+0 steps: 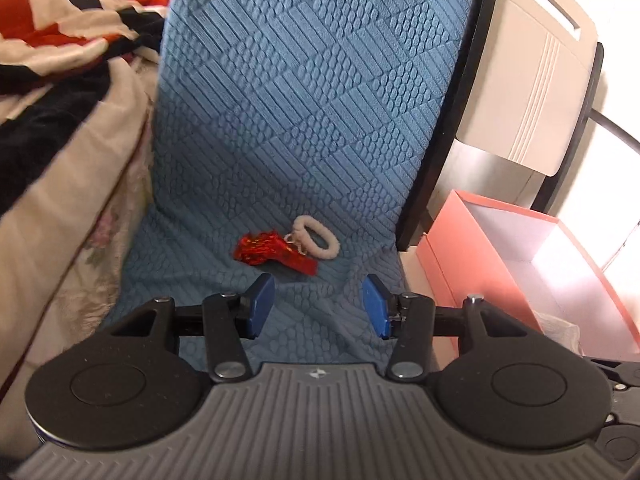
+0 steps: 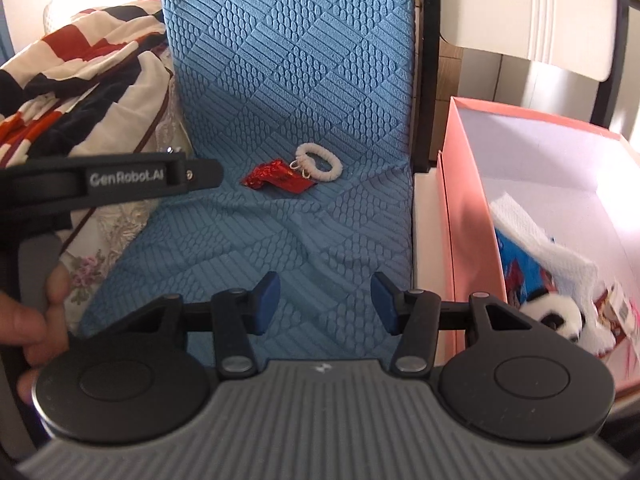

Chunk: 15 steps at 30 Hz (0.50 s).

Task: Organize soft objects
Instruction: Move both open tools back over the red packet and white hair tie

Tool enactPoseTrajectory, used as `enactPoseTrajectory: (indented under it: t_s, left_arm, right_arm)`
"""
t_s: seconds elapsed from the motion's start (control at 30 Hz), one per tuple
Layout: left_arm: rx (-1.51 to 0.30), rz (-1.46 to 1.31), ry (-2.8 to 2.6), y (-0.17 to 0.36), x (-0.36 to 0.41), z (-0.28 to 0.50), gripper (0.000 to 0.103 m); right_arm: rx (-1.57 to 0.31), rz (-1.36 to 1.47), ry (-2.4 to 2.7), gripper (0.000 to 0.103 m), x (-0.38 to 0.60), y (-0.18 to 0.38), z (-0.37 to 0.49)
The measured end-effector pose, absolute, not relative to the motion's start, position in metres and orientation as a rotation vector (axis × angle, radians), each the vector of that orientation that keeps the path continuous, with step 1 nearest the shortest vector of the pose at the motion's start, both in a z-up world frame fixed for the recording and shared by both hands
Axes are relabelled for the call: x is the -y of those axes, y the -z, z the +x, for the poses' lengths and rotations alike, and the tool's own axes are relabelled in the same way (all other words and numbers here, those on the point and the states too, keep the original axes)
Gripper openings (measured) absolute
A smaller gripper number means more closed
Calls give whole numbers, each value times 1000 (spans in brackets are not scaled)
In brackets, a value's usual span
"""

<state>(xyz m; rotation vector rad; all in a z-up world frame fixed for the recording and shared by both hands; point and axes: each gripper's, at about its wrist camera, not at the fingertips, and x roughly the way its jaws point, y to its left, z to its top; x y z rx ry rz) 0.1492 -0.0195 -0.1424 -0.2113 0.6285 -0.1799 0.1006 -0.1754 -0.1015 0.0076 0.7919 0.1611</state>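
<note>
A small red pouch [image 1: 276, 254] and a white fluffy ring [image 1: 318, 241] with a metal clasp lie touching on the blue textured seat cover [image 1: 288, 120]. They also show in the right wrist view, pouch [image 2: 278, 179] and ring [image 2: 319, 162]. My left gripper [image 1: 318, 306] is open and empty, low over the seat, just short of the pouch. My right gripper [image 2: 326, 304] is open and empty, farther back over the seat. A pink box [image 2: 466, 216] to the right holds a panda plush [image 2: 554, 316] and blue printed cloth [image 2: 520, 268].
A crumpled red, white and black blanket [image 1: 60, 60] and floral bedding [image 1: 92, 240] lie left of the seat. The pink box [image 1: 452, 256] stands at the right, with a beige chair back [image 1: 532, 80] behind it. The left gripper's body [image 2: 120, 178] and a hand [image 2: 36, 320] show at the left.
</note>
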Motion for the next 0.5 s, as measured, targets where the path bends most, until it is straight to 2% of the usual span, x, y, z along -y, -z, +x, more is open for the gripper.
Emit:
enactPoseTrajectory:
  t_s: [0.5]
  left_arm:
    - [-653, -125, 201, 156, 6, 212, 55]
  right_arm:
    - [-771, 40, -245, 53, 176, 117, 158]
